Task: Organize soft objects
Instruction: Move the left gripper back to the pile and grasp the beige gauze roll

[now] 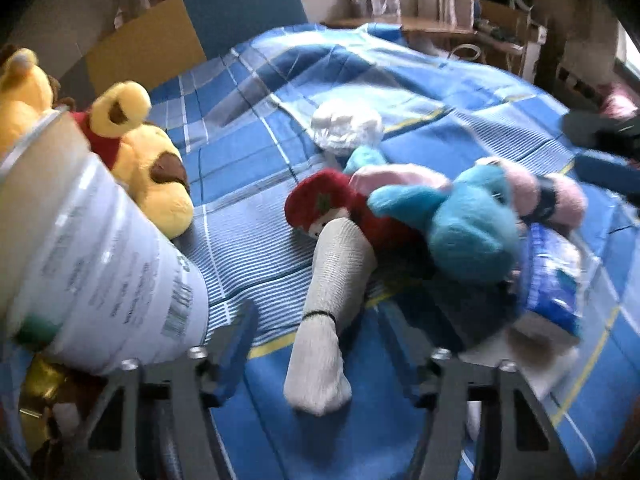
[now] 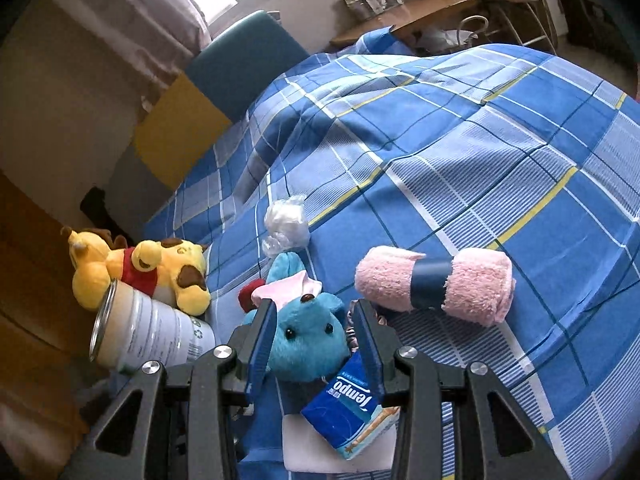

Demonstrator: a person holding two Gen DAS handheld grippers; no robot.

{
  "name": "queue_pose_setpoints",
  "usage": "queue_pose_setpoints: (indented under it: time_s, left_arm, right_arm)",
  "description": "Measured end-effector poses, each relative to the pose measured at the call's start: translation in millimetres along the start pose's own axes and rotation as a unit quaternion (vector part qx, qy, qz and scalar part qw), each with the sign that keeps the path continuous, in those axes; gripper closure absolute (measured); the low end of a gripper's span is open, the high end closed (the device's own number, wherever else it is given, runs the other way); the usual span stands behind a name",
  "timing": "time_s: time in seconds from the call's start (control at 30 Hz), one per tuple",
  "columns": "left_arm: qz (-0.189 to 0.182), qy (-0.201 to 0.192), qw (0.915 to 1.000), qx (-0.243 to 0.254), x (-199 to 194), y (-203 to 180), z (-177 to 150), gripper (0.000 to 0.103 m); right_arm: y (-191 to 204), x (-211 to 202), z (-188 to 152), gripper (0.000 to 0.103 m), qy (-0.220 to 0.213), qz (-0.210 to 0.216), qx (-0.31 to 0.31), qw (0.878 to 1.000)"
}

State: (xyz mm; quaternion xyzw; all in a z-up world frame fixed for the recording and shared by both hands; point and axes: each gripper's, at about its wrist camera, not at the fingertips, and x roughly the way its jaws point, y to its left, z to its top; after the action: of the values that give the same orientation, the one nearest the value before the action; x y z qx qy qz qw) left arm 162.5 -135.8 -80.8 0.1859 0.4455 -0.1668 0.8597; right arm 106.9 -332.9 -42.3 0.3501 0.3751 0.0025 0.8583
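Note:
A white ribbed sock [image 1: 332, 280] with a thin black band lies on the bed, reaching up to a red plush toy [image 1: 320, 196]. My left gripper [image 1: 320, 332] straddles the sock, open, its pads clear of the fabric on both sides. A blue elephant plush [image 2: 308, 332] rests on the pile beside a rolled pink towel [image 2: 432, 284]. My right gripper [image 2: 314, 308] hovers over the elephant with the jaws a narrow way apart and nothing pressed between them. Its fingers [image 1: 604, 172] show at the right edge of the left wrist view, away from the toys.
A blue checked bed cover [image 2: 480, 140] lies under everything. Two yellow bear plushes [image 1: 148, 168] and a tipped tin can [image 1: 100, 260] sit at the left. A blue tissue pack [image 2: 352, 412] lies below the elephant. A crumpled white plastic bag [image 1: 344, 124] is farther back.

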Motion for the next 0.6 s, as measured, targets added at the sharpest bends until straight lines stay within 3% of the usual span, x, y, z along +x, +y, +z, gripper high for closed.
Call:
queue_pose_setpoints:
  time_s: [0.07,0.43,0.6]
  left_arm:
    - [-0.008,0.020,0.9997,-0.007,11,1,-1,0.083]
    - [-0.034,-0.002,0.9959,-0.084,-35,13,-50,0.084]
    - [-0.036,-0.018,0.9951,-0.091,-58,6,-82,0.084]
  right_arm:
    - [-2,-1,1,0.063,-0.005,0.000,0.006,1.000]
    - [-23,17,-1,0.063,0.043,-0.042,0.051,0.997]
    - [-30,24,-5,0.062,0.065,-0.054,0.062,0.995]
